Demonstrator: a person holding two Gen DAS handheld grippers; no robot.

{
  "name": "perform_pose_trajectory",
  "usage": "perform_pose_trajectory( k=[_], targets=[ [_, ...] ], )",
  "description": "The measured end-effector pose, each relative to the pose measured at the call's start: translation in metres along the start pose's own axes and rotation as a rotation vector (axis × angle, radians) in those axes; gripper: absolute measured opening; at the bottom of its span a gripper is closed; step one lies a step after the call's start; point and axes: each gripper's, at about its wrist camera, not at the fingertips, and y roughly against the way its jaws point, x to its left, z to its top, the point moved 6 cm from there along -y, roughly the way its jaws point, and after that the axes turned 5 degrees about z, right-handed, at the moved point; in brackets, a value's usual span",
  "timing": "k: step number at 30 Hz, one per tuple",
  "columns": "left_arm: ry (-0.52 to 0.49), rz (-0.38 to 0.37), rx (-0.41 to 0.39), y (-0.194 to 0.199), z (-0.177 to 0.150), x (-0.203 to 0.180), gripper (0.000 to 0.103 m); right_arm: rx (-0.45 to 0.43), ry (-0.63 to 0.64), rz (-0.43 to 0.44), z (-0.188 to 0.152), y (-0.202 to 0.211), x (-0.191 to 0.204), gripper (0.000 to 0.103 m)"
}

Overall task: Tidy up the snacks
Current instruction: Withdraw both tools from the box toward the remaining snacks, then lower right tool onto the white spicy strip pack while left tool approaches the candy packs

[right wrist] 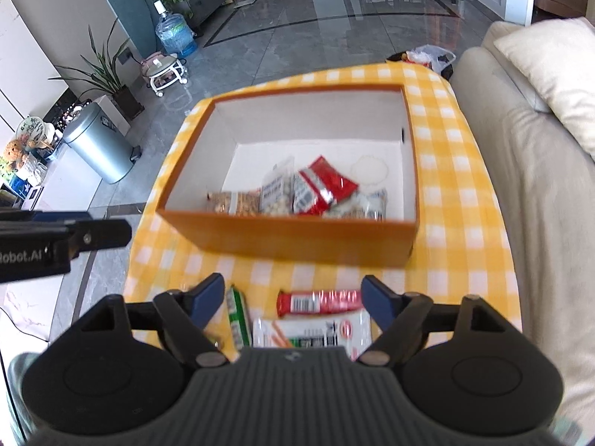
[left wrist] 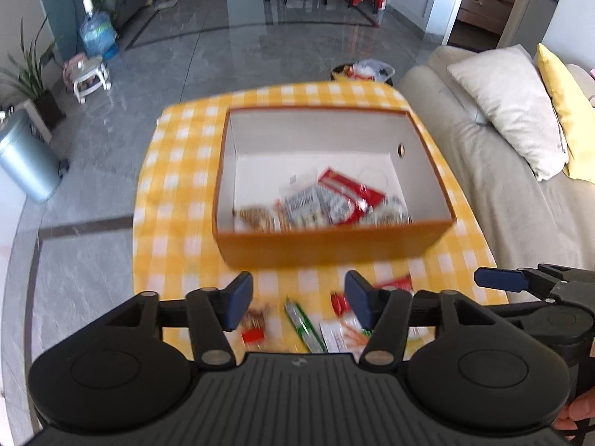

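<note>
On the checked yellow cloth of the bench (right wrist: 461, 200), a rectangular orange cardboard box (right wrist: 297, 238) holds crinkly snack packets (right wrist: 319, 186); more packets (right wrist: 319, 301) lie at six o'clock beneath both grippers' released, empty fingers (right wrist: 208, 297).

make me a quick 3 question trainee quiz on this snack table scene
1. True or false: the orange box already holds snack packets.
2. Which packet lies nearest the box's front wall in the right wrist view? A) red snack bar B) green packet C) white packet
3. Fill in: both the left gripper and the right gripper have jaws that are ____ and hold nothing.

Key: 1 true; 2 A; 3 open
</note>
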Motion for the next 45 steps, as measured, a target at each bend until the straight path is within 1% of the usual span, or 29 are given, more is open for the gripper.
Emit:
perform_pose_trajectory(
  k=[1, 3, 5, 7, 11, 15, 18, 21, 23, 28, 31, 33, 36, 39, 41, 43, 45],
  targets=[
    [0.010, -0.005, 0.013, -0.001, -0.007, 0.000, 0.073, 0.006, -0.003, 0.000, -0.006, 0.000, -0.001, 0.079],
    [0.018, -0.007, 0.039, -0.003, -0.019, -0.003, 0.073, 0.024, -0.013, 0.002, -0.018, -0.002, -0.005, 0.079],
    [0.006, 0.008, 0.052, -0.002, -0.027, -0.006, 0.073, 0.042, -0.025, 0.005, -0.029, -0.006, -0.008, 0.080],
    [-0.009, 0.015, 0.050, 0.001, -0.030, -0.011, 0.074, 0.051, -0.031, 0.002, -0.038, -0.008, -0.011, 0.079],
    [-0.017, 0.001, 0.065, 0.000, -0.031, -0.019, 0.076, 0.063, -0.040, 0.000, -0.049, -0.011, -0.018, 0.080],
    [-0.020, -0.015, 0.101, -0.018, -0.039, -0.021, 0.078, 0.068, -0.042, -0.002, -0.055, -0.014, -0.023, 0.080],
    [-0.006, -0.059, 0.078, -0.034, -0.046, -0.015, 0.078, 0.064, -0.030, 0.006, -0.060, -0.023, -0.024, 0.079],
    [0.043, -0.093, 0.081, -0.051, -0.053, -0.004, 0.077, 0.060, -0.002, -0.011, -0.066, -0.036, -0.023, 0.079],
    [0.070, -0.093, 0.100, -0.061, -0.056, 0.005, 0.077, 0.067, 0.009, -0.020, -0.069, -0.044, -0.023, 0.079],
    [0.067, -0.101, 0.115, -0.078, -0.057, 0.018, 0.077, 0.083, -0.046, -0.024, -0.073, -0.062, -0.031, 0.079],
    [0.092, -0.115, 0.133, -0.089, -0.058, 0.023, 0.077, 0.096, -0.057, -0.035, -0.075, -0.072, -0.033, 0.078],
    [0.090, -0.121, 0.148, -0.098, -0.059, 0.023, 0.078, 0.105, -0.059, -0.040, -0.074, -0.078, -0.032, 0.078],
    [0.093, -0.094, 0.187, -0.113, -0.063, 0.026, 0.078, 0.121, -0.052, -0.046, -0.073, -0.086, -0.029, 0.078],
    [0.110, -0.062, 0.189, -0.121, -0.064, 0.036, 0.078, 0.145, -0.047, -0.068, -0.073, -0.095, -0.029, 0.078],
    [0.104, -0.016, 0.185, -0.126, -0.063, 0.044, 0.078, 0.161, -0.057, -0.088, -0.076, -0.099, -0.032, 0.078],
    [0.089, 0.016, 0.203, -0.135, -0.064, 0.051, 0.078, 0.179, -0.074, -0.104, -0.078, -0.104, -0.037, 0.078],
    [0.103, -0.001, 0.233, -0.144, -0.066, 0.057, 0.078, 0.202, -0.093, -0.110, -0.081, -0.109, -0.042, 0.079]
  ],
)
